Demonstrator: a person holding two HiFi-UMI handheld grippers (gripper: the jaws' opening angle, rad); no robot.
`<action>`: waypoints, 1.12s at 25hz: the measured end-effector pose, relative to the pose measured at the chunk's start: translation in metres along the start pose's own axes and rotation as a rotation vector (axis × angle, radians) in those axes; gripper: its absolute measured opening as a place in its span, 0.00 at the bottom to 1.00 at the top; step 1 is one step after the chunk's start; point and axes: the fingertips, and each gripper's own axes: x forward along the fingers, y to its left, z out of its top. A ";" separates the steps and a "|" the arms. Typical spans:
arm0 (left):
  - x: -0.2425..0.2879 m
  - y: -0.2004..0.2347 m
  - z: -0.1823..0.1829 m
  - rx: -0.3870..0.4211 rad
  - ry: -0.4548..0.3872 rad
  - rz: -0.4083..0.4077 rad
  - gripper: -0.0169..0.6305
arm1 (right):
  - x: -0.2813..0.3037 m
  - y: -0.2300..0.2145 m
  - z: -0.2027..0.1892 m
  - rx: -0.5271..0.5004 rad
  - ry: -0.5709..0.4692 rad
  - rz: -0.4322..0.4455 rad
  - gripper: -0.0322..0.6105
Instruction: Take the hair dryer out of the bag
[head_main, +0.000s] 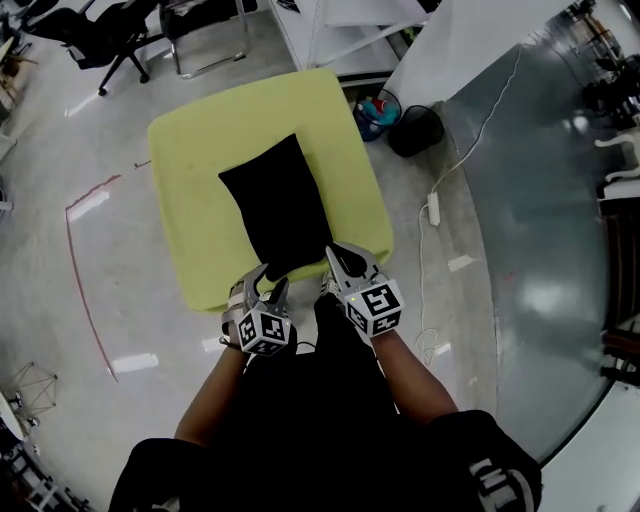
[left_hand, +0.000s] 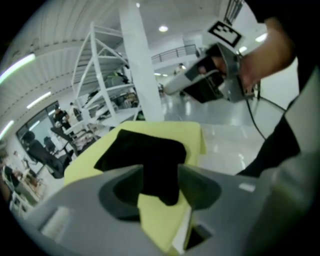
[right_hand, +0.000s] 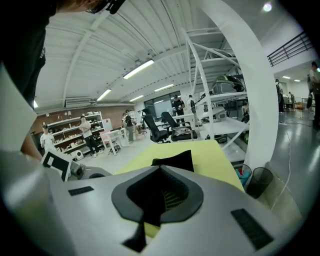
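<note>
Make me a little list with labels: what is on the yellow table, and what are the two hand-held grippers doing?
table: yellow table on a grey floor
on it: black bag, lying flat
hair dryer: not visible
left hand-held gripper: jaws apart, by the bag's near edge, gripping nothing
right hand-held gripper: jaws together, at the bag's near corner
nearby: black bin beside the table

The person is holding 2 grippers close together in front of the body, both angled forward and down. The left gripper (head_main: 273, 280) is tilting the more steeply, with its 2 jaws standing apart. The right gripper (head_main: 338, 258) is sitting just beside it, its 2 jaws closed together. The left forearm (head_main: 212, 392) and right forearm (head_main: 415, 380) are reaching forward, roughly parallel.
</note>
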 end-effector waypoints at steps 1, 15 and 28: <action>0.004 -0.003 -0.005 0.037 0.028 0.001 0.36 | 0.000 0.000 -0.001 0.003 0.002 0.001 0.06; 0.056 -0.026 -0.059 0.276 0.249 -0.043 0.38 | 0.004 0.002 -0.029 0.014 0.049 0.040 0.06; 0.052 0.000 -0.037 0.086 0.224 -0.029 0.07 | 0.004 0.011 -0.050 -0.018 0.103 0.079 0.06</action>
